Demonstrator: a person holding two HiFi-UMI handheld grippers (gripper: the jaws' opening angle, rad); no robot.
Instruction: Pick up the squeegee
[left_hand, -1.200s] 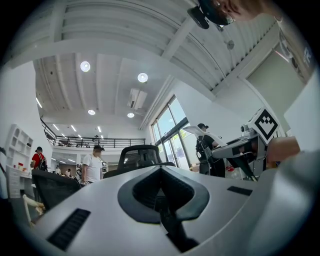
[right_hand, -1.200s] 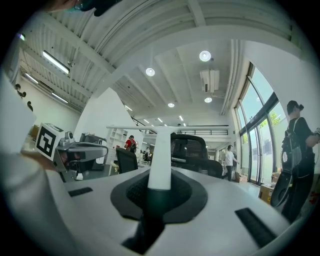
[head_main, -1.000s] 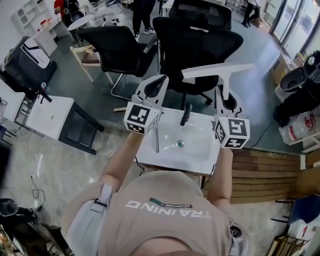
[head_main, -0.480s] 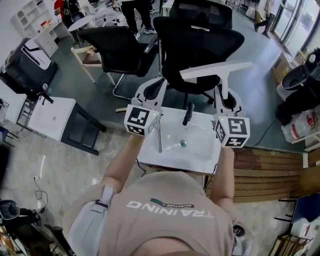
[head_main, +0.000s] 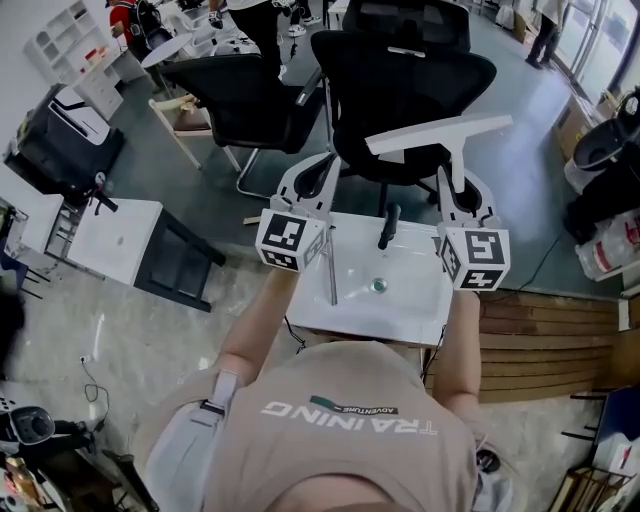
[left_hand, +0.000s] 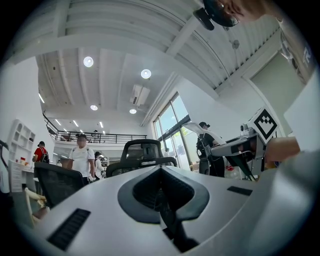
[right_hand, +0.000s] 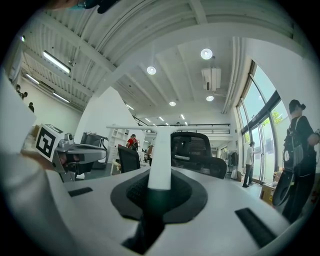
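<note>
From the head view, the right gripper (head_main: 451, 182) is closed on the handle of the white squeegee (head_main: 440, 133). The handle runs up out of the jaws and the blade lies crosswise beyond their tips, in the air in front of a black chair (head_main: 400, 90) and well above the floor. The left gripper (head_main: 327, 158) is level with the right one and apart from it, with its jaws together and nothing in them; the squeegee's near blade end reaches toward it without touching. Both grippers are over the far edge of a white sink (head_main: 400, 312), where a black tap (head_main: 388, 228) stands between them. In the left gripper view, the left gripper (left_hand: 160, 170) has its jaws meeting in a seam, with only the chair and the room beyond. Off to the right is what looks like the squeegee (left_hand: 207, 134), a pale bar slanting above the other gripper, though the lens bends it badly there. In the right gripper view, the right gripper (right_hand: 160, 189) grips the squeegee (right_hand: 161, 160) low on its handle. The white shaft stands straight up from between the jaws and the thin blade crosses it at the top, running level, left to right.
</note>
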